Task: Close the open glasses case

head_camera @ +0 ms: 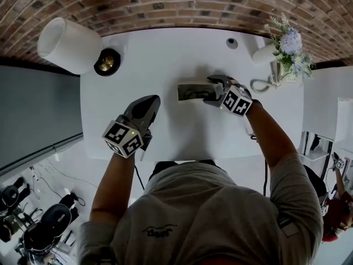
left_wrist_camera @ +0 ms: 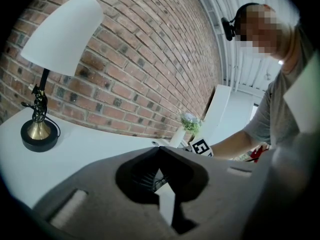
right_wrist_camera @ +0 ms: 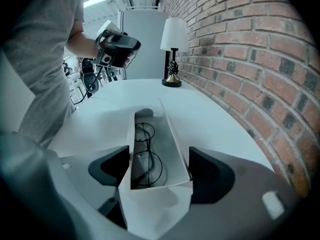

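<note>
An open white glasses case (head_camera: 192, 91) lies in the middle of the white table (head_camera: 165, 54), with black round-rimmed glasses (right_wrist_camera: 147, 166) inside it. My right gripper (head_camera: 216, 90) is at the case's right end. In the right gripper view the case (right_wrist_camera: 176, 149) sits between the jaws of that gripper (right_wrist_camera: 160, 170), and the dark pads (right_wrist_camera: 111, 166) touch its two side walls. My left gripper (head_camera: 150, 105) hovers over the table to the left of the case and nearer the person. Its jaws meet at the tip (left_wrist_camera: 159, 149) with nothing held.
A white-shaded lamp (head_camera: 66, 44) on a brass and black base (head_camera: 107, 62) stands at the far left corner. A vase of flowers (head_camera: 287, 48) and a coiled cord (head_camera: 259, 85) are at the far right. A small round object (head_camera: 231, 43) lies near the brick wall (head_camera: 165, 4).
</note>
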Demonstrator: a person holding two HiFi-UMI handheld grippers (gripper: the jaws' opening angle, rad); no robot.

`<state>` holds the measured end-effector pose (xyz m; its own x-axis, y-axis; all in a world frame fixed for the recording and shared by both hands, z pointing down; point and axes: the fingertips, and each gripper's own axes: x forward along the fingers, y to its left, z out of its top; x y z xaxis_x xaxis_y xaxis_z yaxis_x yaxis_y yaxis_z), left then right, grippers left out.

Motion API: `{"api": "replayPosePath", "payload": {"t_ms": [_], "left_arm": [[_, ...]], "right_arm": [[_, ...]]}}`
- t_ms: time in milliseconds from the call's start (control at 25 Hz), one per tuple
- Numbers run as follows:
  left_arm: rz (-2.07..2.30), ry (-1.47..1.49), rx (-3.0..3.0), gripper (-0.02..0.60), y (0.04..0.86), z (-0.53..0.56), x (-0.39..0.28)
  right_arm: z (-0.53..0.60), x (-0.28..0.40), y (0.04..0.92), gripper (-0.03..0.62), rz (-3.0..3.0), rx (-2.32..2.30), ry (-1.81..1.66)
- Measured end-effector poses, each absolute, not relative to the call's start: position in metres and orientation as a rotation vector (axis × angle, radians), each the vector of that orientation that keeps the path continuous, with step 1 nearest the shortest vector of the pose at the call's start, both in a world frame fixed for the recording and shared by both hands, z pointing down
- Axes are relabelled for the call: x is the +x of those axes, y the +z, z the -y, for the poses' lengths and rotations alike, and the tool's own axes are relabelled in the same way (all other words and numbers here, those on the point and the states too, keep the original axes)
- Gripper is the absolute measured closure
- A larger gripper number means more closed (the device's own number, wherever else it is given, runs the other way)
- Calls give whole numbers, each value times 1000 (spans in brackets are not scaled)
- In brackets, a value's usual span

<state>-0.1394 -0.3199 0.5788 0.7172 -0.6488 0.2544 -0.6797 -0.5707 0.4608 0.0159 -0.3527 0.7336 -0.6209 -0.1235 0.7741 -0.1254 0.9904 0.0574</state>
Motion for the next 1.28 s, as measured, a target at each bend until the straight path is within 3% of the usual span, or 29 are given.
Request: {"api": "replayPosePath", "payload": {"t_ms": [840,1040,1080,1120,1280], "left_arm": [[1016,64,2380,584,575,309,-142],[1017,60,2380,584,574,307,-142],[1019,58,2380,584,574,307,-142],[1020,58,2380,584,573,307,-142],[1024,58,2376,584,573,307,-144]], "right_arm": [[330,16,732,367,2181,280,-167],[326,15,732,365,2155,250,-117],[321,15,736,326,2137,209,-102],[315,15,740,237,2114,166,-88],[312,12,747,215,2094,155,-62]]}}
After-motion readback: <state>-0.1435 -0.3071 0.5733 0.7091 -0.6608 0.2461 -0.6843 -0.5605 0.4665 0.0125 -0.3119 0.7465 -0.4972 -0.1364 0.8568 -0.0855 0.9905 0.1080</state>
